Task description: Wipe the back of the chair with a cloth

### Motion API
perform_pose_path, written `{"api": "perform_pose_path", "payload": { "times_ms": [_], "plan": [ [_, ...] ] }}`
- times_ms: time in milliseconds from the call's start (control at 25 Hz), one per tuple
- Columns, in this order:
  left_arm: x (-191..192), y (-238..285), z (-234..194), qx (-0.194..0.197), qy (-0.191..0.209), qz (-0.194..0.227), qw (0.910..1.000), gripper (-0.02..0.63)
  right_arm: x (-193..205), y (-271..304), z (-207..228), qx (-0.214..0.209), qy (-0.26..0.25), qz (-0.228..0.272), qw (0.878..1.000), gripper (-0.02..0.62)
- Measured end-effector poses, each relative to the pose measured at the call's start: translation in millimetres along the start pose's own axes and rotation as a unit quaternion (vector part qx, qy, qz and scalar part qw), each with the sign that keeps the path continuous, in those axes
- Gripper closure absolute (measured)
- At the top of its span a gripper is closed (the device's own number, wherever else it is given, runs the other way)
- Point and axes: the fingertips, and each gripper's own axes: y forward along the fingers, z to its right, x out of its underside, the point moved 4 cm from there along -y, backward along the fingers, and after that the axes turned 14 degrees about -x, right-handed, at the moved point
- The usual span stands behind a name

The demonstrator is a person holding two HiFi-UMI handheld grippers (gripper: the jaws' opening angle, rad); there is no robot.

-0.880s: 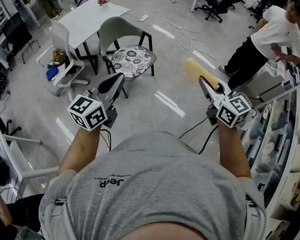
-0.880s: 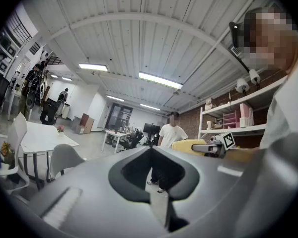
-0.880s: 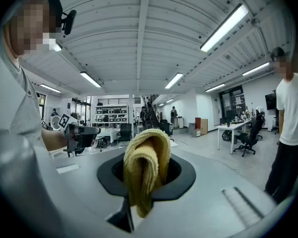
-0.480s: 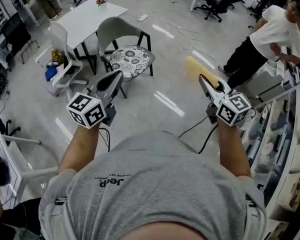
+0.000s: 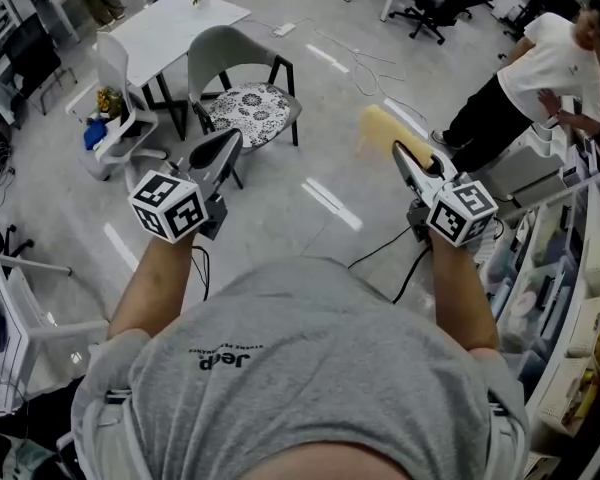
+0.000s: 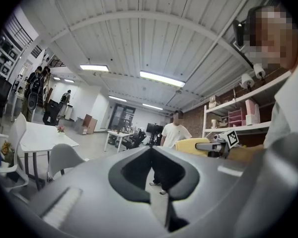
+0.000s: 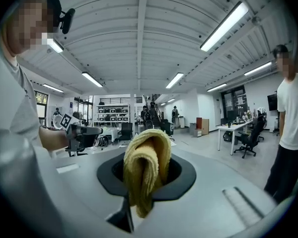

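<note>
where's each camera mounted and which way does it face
Head view: on the person's head, facing steeply down at floor and chair; grey shirt, forearms, left tool and right tool show.
Left gripper view: on the left tool, facing level across the room; its shut, empty jaws show.
Right gripper view: on the right tool, facing likewise; jaws shut on the cloth.
Shared: each gripper view shows the other tool; all show the bystander in white.

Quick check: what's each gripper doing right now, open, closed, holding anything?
Left gripper: closed, nothing between its jaws.
Right gripper: closed on the yellow cloth.
</note>
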Motion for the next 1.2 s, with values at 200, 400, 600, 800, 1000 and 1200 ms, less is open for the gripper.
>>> {"api": "perform_pose_path", "payload": {
  "times_ms": [200,400,600,800,1000,1200],
  "plan": [
    [12,11,30,-0.002,-0.004,-0.002,1.0,0.575,3,-25,11,-0.018,-0.002,-0.006,1.0,0.543],
    [20,18,43,-0.008,0.001,-0.014,0.9999,0.575,5,-35,25,-0.028,-0.009,-0.002,1.0,0.543],
    [14,36,33,-0.009,-0.003,-0.013,0.9999,0.575,7,-30,42,-0.025,-0.003,0.004,1.0,0.544],
    [15,72,5,0.012,-0.006,-0.012,0.9998,0.575,12,1,68,-0.008,0.005,-0.006,1.0,0.543],
    [13,142,-51,0.055,-0.024,-0.012,0.9981,0.575,4,52,103,0.032,0.0,-0.011,0.999,0.543],
    [-10,229,-116,0.108,-0.027,-0.021,0.9936,0.575,-20,129,153,0.065,-0.003,-0.011,0.998,0.543]
  ]
}}
